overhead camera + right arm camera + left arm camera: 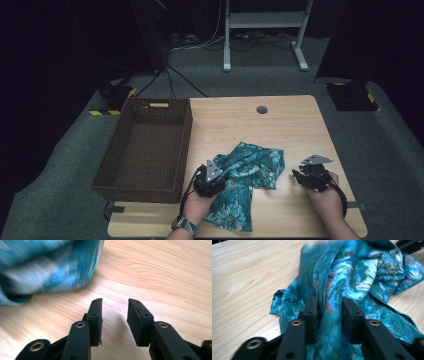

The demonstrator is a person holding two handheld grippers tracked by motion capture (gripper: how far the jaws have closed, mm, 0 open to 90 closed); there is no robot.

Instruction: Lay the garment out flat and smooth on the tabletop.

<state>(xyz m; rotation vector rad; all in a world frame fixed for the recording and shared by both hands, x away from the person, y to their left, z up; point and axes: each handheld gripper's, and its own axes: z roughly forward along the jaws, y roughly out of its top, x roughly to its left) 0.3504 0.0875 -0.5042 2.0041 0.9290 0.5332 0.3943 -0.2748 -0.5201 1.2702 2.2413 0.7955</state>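
A teal cloth with a flower print lies crumpled on the wooden table, near the front middle. My left gripper is at the cloth's left part. In the left gripper view a raised fold of the cloth runs between the jaws of that gripper, which stand a little apart and do not clamp it. My right gripper is just right of the cloth, above bare wood. The right gripper view shows its jaws apart with nothing between them and the blurred cloth at the upper left.
A dark brown woven basket, with nothing in it, stands at the table's left edge, close beside the cloth. A round cable hole sits near the far edge. Bare wood stretches behind and right of the cloth.
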